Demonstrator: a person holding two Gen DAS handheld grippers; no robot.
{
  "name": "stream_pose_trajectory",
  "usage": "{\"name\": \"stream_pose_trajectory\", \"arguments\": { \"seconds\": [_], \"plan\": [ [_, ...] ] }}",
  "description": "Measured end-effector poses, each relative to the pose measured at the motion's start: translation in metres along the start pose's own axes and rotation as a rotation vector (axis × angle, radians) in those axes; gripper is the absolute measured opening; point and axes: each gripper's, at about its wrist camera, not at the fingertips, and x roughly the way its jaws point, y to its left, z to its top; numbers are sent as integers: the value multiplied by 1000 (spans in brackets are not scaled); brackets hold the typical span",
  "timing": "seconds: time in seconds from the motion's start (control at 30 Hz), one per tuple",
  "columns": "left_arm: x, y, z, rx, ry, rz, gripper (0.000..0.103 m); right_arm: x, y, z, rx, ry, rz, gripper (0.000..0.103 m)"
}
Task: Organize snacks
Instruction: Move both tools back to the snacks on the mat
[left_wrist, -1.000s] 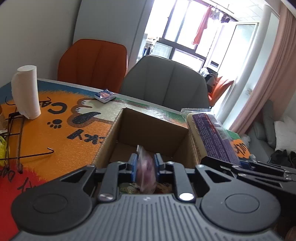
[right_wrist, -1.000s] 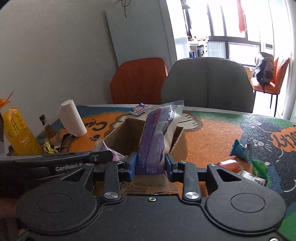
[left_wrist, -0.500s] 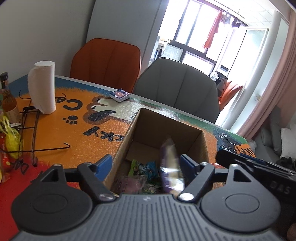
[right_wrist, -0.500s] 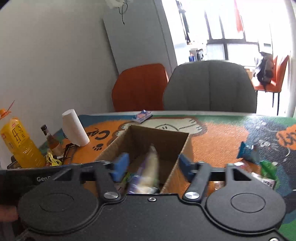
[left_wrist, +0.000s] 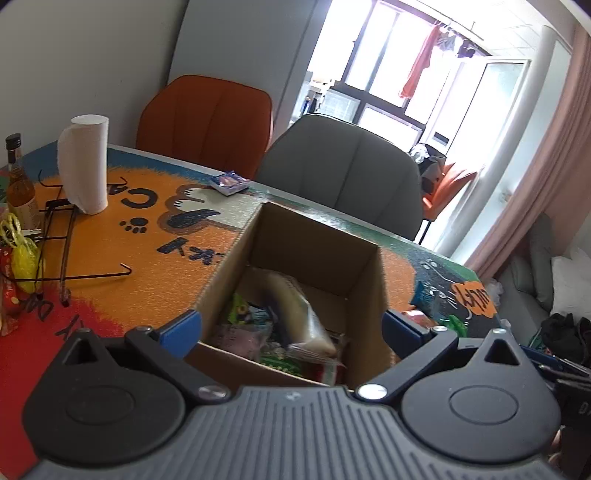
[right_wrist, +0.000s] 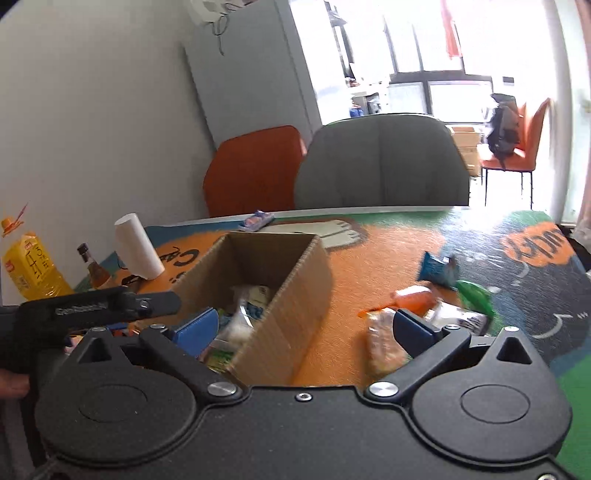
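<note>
Bright daylight from windows (left_wrist: 388, 99) | white glare there (right_wrist: 461, 44) | snacks (right_wrist: 436, 295) on table blurry | edges bent, corners dark

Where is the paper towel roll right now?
The paper towel roll stands upright at the table's far left, beside the brown bottle, left of the cardboard box.

Opening right gripper (right_wrist: 303, 325) astride cardboard box (right_wrist: 295, 291) wall, empty-jawed; loose snack packets (right_wrist: 413, 299) on mat beside.
</note>
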Motion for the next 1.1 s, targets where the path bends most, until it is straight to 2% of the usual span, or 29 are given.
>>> {"name": "stream_pose_trajectory", "arguments": {
  "seconds": [0.5,0.8,1.0,1.1],
  "plan": [
    [-11,-35,-15,52,30,-88,103,-31,-41,-11,55,5,-26,103],
    [-10,-64,-29,127,68,-105,103,-49,-70,-19,91,11,-39,103],
    [-5,-80,-38,150,71,-186,103,-56,-92,-26,125,10,-79,103],
    [-4,-96,-43,180,55,-201,103,-56,-103,-30,141,12,-93,103]
  ]
}}
